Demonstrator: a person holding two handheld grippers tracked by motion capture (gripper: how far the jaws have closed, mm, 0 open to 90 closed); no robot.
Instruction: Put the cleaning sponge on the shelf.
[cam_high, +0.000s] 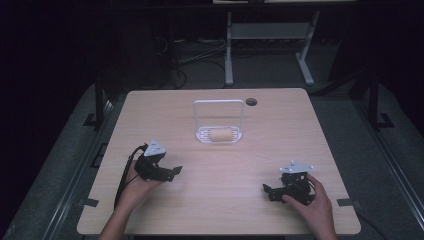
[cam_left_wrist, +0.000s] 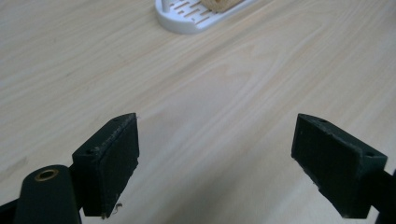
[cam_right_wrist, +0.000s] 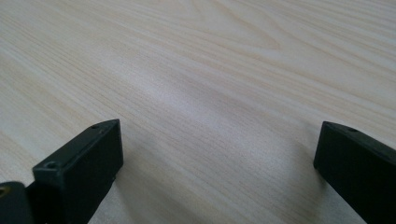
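A white slotted rack (cam_high: 219, 122) with a tall wire handle stands at the table's far middle, and a tan bread roll (cam_high: 221, 134) lies in it. In the left gripper view the rack (cam_left_wrist: 187, 18) and the roll (cam_left_wrist: 223, 4) sit at the top edge. My left gripper (cam_high: 174, 172) rests at the front left, pointing right; its jaws (cam_left_wrist: 215, 154) stand wide apart over bare wood with nothing between them. My right gripper (cam_high: 266, 190) lies at the front right, pointing left, with its jaws (cam_right_wrist: 219, 168) also spread over bare wood.
The light wooden table (cam_high: 215, 200) has a round cable hole (cam_high: 251, 101) at its far edge. A white frame leg (cam_high: 228, 50) and cables stand on the dark floor behind. A black cable (cam_high: 125, 172) trails from the left gripper.
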